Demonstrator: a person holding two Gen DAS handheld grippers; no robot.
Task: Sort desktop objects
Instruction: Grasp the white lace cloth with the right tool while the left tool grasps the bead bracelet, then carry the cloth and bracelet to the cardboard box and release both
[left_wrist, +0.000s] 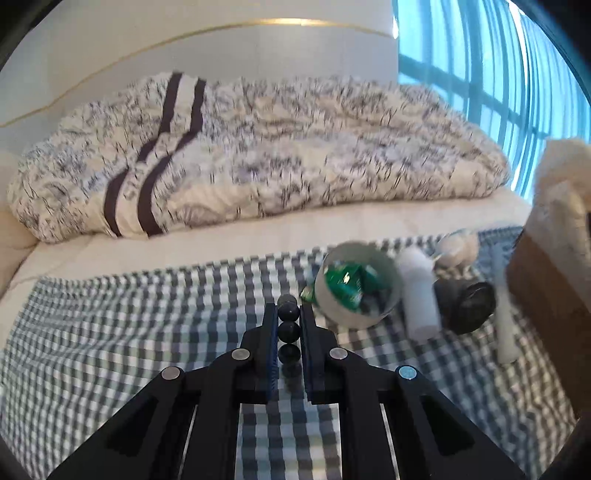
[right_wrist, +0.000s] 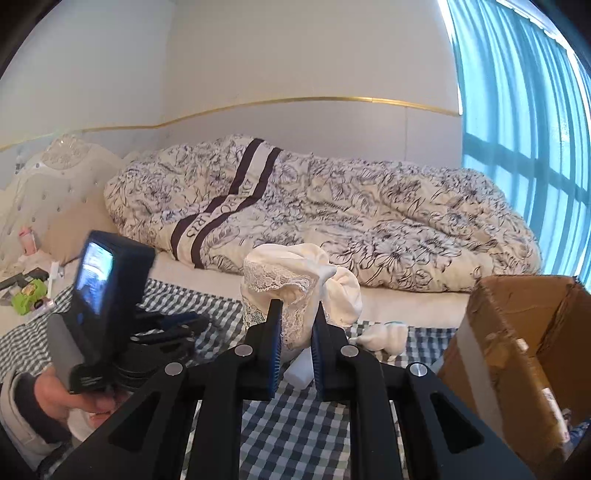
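Gingham-checked cloth (left_wrist: 110, 332) covers the table, with a rumpled floral duvet (left_wrist: 277, 155) on the bed behind. My left gripper (left_wrist: 289, 314) is clamped on a string of dark round beads (left_wrist: 288, 322), glossy and spherical, stacked between the pads. Just right of it, a white cup (left_wrist: 360, 288) lies tipped on its side with crinkled green wrappers (left_wrist: 347, 284) inside, beside a white cylinder (left_wrist: 421, 295). My right gripper (right_wrist: 296, 321) pinches soft cream cloth with lace trim (right_wrist: 295, 280), near the open cardboard box (right_wrist: 517, 350).
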